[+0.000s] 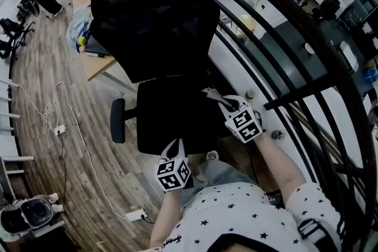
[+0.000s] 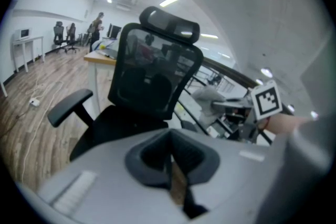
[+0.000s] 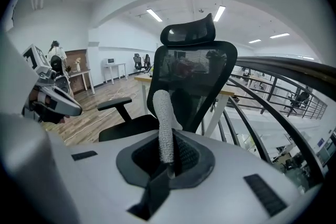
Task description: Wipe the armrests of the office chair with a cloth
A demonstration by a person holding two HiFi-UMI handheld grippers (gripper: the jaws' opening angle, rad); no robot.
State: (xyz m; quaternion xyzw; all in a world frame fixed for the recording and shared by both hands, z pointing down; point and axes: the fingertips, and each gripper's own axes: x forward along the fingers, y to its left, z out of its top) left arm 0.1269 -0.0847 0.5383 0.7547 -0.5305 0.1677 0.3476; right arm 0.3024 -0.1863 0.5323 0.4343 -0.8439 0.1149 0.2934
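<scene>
A black mesh office chair (image 1: 159,50) stands in front of me, its back towards the desk. Its left armrest (image 1: 118,120) juts out over the wooden floor and also shows as the armrest (image 2: 68,105) and the armrest (image 3: 114,104). My right gripper (image 1: 220,98) hovers at the seat's right side, shut on a rolled grey-white cloth (image 3: 164,123), seen small as the cloth (image 1: 211,93). The chair's right armrest is hidden by it. My left gripper (image 1: 176,146) hangs over the seat's front edge, jaws shut with nothing in them.
A wooden desk (image 1: 97,65) stands behind the chair. A black curved railing (image 1: 295,38) runs close along the right. White cables and a power strip (image 1: 59,128) lie on the floor at left. A round device (image 1: 35,212) sits at bottom left.
</scene>
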